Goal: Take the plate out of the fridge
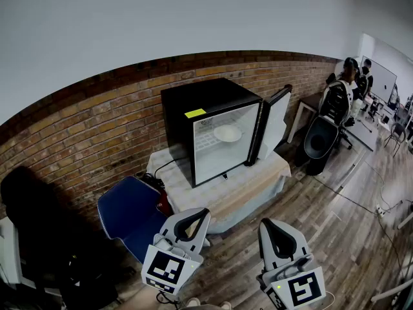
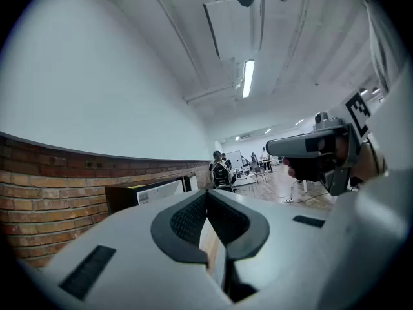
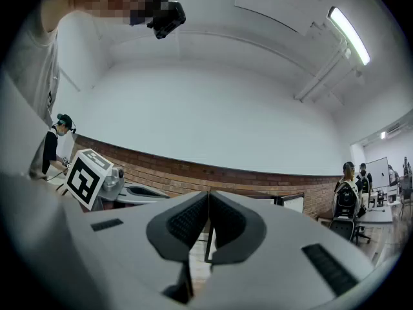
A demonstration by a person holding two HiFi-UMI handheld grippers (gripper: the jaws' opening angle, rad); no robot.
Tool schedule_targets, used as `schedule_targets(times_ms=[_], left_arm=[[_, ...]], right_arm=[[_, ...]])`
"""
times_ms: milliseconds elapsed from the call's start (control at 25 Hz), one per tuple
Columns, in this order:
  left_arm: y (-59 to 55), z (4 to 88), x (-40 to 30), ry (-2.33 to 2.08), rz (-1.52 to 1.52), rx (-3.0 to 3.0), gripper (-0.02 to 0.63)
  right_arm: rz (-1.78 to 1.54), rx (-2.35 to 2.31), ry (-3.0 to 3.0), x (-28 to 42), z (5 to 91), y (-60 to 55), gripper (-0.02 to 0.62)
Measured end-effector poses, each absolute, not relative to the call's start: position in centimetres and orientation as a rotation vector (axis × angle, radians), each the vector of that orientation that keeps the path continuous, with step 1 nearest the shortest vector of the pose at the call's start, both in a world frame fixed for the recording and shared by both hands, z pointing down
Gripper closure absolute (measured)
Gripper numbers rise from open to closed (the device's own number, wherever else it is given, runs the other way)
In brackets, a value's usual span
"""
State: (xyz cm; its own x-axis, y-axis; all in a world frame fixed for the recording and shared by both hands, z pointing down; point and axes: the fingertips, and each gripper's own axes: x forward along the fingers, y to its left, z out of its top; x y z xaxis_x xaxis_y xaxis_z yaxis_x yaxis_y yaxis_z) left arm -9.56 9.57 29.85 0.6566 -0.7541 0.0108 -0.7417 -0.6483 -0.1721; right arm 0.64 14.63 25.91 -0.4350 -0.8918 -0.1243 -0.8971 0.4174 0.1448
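Open-plan office, brick wall [image 1: 97, 121], desk [image 1: 366, 133], monitor [image 1: 382, 79], office chair [image 1: 321, 137]

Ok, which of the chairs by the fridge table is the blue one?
The blue chair left of the table, nearest the left gripper; the right-hand chair is black.

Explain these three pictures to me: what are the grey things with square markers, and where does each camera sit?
No robot here: a person carries two handheld two-jaw grippers. The head view comes from a camera worn on the head, looking down onto the left gripper and right gripper. The other two pictures come from cameras riding on each gripper, looking along its jaws. Both grippers are shut and hold nothing. Ahead, a black fridge stands on a cloth-covered table, its door open, with a white plate on a shelf inside.
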Motion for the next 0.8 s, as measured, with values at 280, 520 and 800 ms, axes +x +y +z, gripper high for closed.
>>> schedule_targets(times_ms=[280, 520, 800], left_arm=[[10.1, 30.2, -9.4, 1.241, -0.126, -2.721, 0.588], [10.5, 30.4, -8.9, 1.233, -0.140, -2.724, 0.588], [10.7, 30.5, -8.2, 1.235, -0.148, -2.706, 0.588]], right_arm=[[0.234, -1.635, 2.603, 1.1, 26.2, 15.1, 0.565], [0.224, -1.640, 2.605, 1.5, 26.6, 15.3, 0.565], [0.211, -1.629, 2.608, 2.4, 27.0, 15.5, 0.565]])
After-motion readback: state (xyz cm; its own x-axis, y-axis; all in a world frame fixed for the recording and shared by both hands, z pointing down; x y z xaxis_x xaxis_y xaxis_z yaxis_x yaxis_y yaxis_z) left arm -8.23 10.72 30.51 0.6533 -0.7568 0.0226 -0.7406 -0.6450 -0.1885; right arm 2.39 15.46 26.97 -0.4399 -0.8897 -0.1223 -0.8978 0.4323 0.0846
